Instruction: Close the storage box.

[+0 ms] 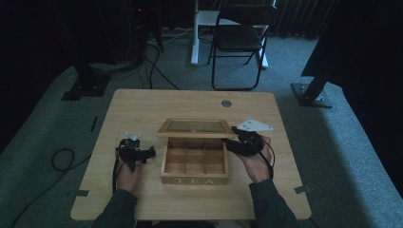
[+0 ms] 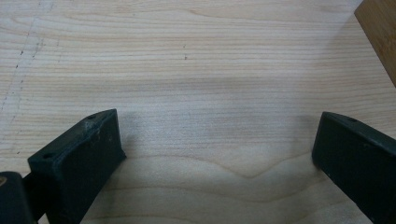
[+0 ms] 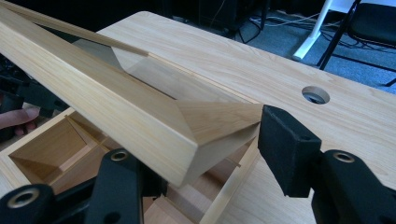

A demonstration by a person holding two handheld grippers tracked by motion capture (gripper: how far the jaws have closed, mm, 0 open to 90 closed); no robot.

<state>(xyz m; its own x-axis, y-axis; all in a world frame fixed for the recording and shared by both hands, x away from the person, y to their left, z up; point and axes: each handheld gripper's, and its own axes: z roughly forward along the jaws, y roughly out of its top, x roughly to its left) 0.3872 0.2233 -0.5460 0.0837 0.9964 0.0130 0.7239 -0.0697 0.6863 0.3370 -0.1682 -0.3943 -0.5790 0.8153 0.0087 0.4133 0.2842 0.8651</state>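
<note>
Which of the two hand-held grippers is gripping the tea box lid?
The right hand-held gripper: its jaws clamp the raised lid's corner. The left hand-held gripper stands open over bare table, beside the box.

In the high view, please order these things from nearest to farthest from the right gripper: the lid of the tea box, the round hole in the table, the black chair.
From the right gripper:
1. Lid of the tea box: at the gripper, its right corner between the jaws.
2. Round hole: farther back on the table.
3. Black chair: on the floor, beyond the table's far edge.
</note>
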